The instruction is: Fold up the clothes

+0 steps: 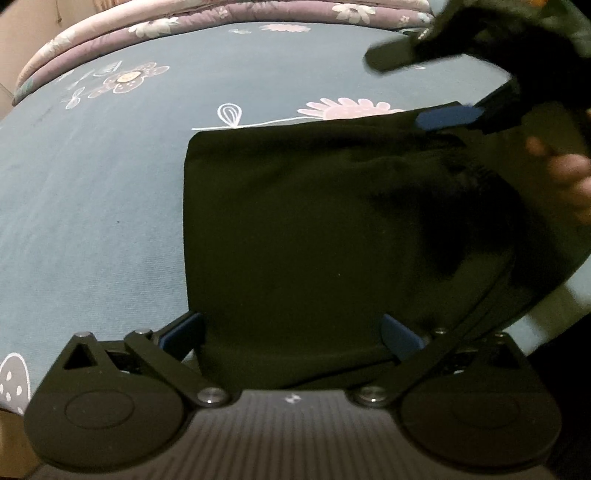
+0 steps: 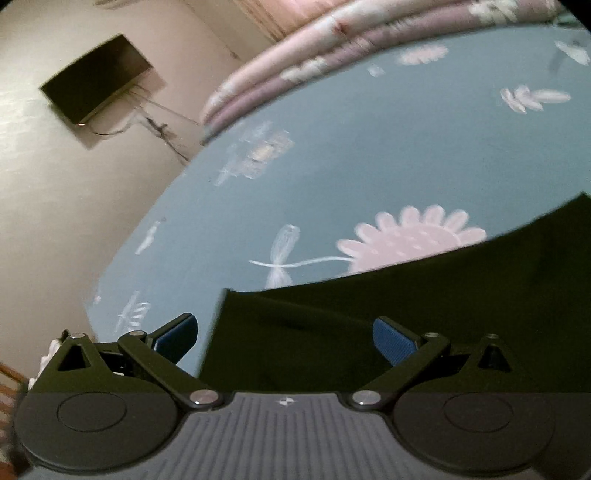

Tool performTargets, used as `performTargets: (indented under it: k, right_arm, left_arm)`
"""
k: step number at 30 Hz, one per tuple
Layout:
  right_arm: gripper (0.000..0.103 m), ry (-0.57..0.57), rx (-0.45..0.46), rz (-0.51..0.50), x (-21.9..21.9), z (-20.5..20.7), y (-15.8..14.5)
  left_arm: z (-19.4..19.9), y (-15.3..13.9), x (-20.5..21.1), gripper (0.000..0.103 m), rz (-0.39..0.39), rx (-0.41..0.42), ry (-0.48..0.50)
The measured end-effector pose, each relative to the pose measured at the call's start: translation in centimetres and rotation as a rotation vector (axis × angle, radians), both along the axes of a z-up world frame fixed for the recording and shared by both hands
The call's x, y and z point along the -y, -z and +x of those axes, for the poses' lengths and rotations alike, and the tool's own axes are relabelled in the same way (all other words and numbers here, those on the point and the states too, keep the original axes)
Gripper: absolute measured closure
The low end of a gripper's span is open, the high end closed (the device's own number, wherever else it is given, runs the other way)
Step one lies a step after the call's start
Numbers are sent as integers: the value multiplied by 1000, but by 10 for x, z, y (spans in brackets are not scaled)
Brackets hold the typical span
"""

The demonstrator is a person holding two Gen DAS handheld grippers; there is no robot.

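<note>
A: What lies on the left side?

B: Bare blue floral bedsheet (image 1: 92,192), with a folded pink quilt (image 1: 122,26) along its far edge.

A: And the left gripper (image 1: 291,332)?

B: Its blue-padded fingers stand wide apart, the near edge of the dark garment (image 1: 295,229) lying flat between them, not pinched.

A: Further right?

B: The right gripper (image 2: 284,339) is spread too, low above the garment's corner. In the left wrist view its blue pad (image 1: 448,117) sits at the garment's far right corner, a hand (image 1: 569,177) blurred behind. A wall-mounted screen (image 2: 98,79) shows beyond the bed.
</note>
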State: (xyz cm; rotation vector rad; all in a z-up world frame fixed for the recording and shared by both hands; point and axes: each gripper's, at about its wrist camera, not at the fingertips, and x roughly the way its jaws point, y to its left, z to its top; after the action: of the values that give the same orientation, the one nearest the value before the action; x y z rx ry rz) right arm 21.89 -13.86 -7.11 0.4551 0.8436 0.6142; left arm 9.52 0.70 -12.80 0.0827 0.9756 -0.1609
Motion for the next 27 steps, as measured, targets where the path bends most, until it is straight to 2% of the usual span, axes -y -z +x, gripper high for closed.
performTargets:
  k: [3,5,8,10,13,18,24,27]
  right_arm:
    - [0,-61,-38,43,-8,-14,-1]
    - [0,-79,-67,17,-13,-19,6]
    - [0,-43,-119,-42,-7,-19,23]
    - [0,-9,-157,-10,5,-17,32]
    - [0,27,-162,62,18,-24,22]
    - [0,-11,-157,118,17,-50,10]
    - [1,-8,-250,60,19,-64,28]
    - [0,-10,-202,48,17,-58,8]
  left_arm:
    - [-2,0,0,1,1,1,-1]
    - [-3,-1,1,1,2,2,-2]
    - [-5,-1,1,1,2,3,-2]
    - [-6,-1,2,1,3,5,-2]
    - [-6,-1,2,1,1,5,-2]
    - [-6,-1,2,1,1,4,-6]
    - [-3,-3,3,1,0,-10,-14]
    - [-1,-13,6,1,18,-17,-12]
